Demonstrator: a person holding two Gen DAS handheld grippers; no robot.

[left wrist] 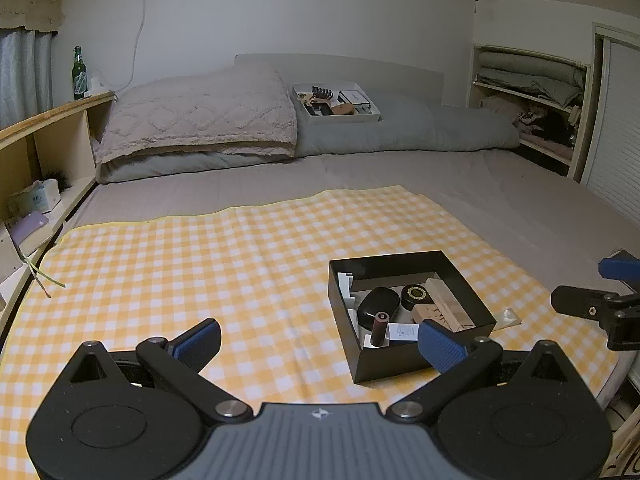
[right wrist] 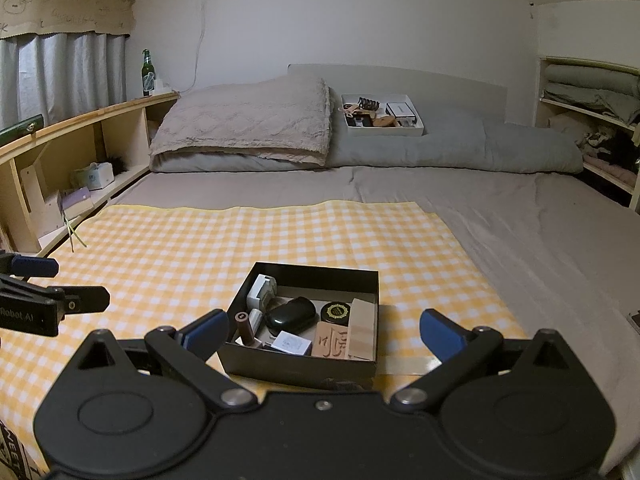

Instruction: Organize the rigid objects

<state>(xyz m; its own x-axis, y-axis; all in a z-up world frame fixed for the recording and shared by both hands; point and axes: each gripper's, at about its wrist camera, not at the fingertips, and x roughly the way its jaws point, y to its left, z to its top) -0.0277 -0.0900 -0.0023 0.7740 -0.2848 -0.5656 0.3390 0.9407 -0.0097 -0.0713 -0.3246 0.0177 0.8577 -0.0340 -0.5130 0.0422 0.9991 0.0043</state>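
Both grippers, left and right, hung released; at twelve o'clock the black box looked filled, so withdrawing gently seemed wise.

This is a bedroom in a home: a wide bed with a grey sheet and headboard, a pillow and a rolled duvet, a wooden shelf beside curtains, and a cupboard stacked with folded bedding
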